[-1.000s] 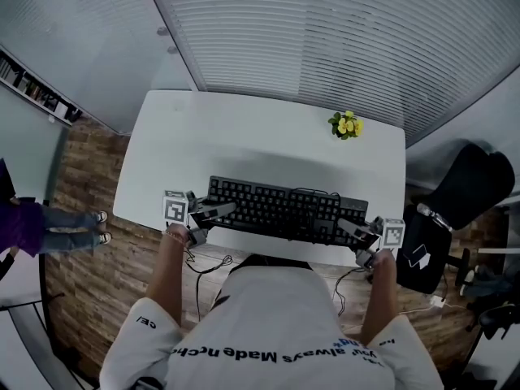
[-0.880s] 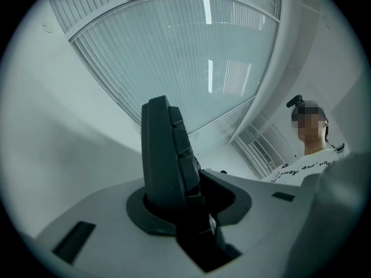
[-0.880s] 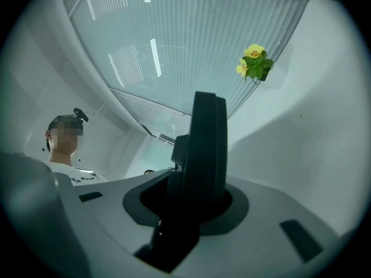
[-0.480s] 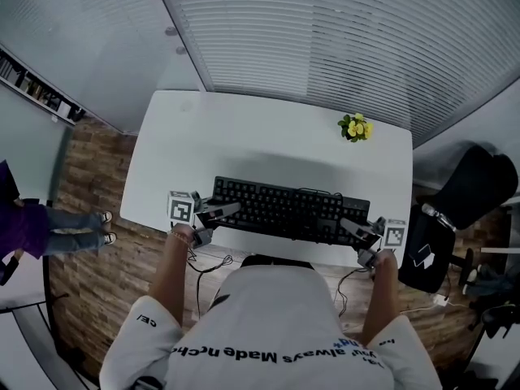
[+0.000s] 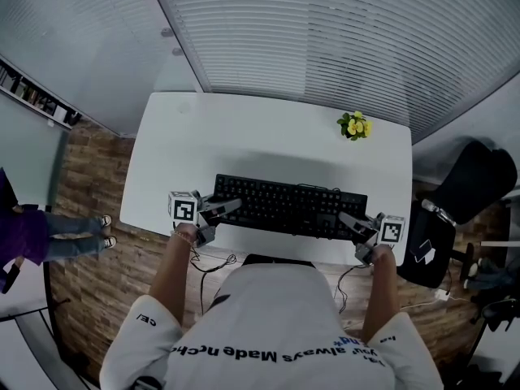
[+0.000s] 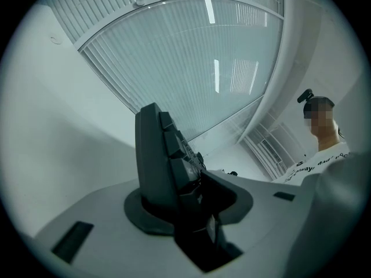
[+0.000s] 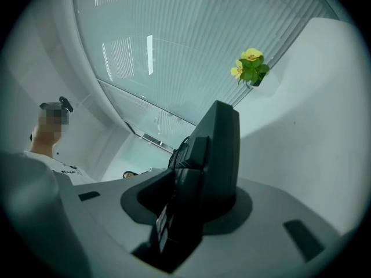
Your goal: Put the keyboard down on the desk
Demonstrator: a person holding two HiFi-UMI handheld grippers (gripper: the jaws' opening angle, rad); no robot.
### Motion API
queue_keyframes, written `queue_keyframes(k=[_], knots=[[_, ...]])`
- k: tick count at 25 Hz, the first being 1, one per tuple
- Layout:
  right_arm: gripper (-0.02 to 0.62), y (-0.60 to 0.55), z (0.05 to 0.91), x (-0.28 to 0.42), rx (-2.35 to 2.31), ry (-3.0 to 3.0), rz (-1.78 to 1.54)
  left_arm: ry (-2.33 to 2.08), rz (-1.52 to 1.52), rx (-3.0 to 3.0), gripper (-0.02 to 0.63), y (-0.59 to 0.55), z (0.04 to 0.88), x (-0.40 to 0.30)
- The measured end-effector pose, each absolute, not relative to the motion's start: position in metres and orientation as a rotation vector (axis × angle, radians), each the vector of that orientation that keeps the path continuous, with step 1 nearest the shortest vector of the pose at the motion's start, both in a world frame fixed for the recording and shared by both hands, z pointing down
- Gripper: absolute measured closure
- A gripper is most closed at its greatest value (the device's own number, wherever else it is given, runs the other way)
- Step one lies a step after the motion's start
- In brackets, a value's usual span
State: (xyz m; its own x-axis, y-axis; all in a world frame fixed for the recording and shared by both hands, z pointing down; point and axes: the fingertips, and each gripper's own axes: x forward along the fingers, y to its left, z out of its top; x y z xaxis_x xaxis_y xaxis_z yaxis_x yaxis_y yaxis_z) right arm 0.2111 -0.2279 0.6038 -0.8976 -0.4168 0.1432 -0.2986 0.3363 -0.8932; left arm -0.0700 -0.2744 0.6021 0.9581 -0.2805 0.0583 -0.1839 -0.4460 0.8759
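A black keyboard (image 5: 288, 208) lies lengthwise near the front edge of the white desk (image 5: 268, 132). My left gripper (image 5: 226, 210) has the keyboard's left end between its jaws, and my right gripper (image 5: 348, 220) has the right end. In the left gripper view the keyboard (image 6: 153, 155) stands edge-on between the jaws of the left gripper (image 6: 186, 194), with the pads against it. The right gripper view shows the same: the keyboard (image 7: 221, 146) is in the right gripper (image 7: 191, 197). Both pairs of jaws have just been opening a little, with the keyboard still between them.
A small pot of yellow flowers (image 5: 353, 125) stands at the desk's far right corner. A black chair (image 5: 475, 185) is to the right of the desk. A person's legs (image 5: 57, 232) show at the far left. Cables (image 5: 213, 262) hang below the front edge.
The keyboard and both grippers have come down and slightly forward onto the desk; the shadow behind the keyboard has shrunk.
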Motion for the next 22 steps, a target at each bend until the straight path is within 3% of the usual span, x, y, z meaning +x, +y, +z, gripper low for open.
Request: queue_keyframes(k=[22], knots=[[0.31, -0.246, 0.658, 0.226, -1.086, 2.488, -1.695, -0.674, 0.01, 2.034, 0.313, -0.297, 0.66, -0.075]])
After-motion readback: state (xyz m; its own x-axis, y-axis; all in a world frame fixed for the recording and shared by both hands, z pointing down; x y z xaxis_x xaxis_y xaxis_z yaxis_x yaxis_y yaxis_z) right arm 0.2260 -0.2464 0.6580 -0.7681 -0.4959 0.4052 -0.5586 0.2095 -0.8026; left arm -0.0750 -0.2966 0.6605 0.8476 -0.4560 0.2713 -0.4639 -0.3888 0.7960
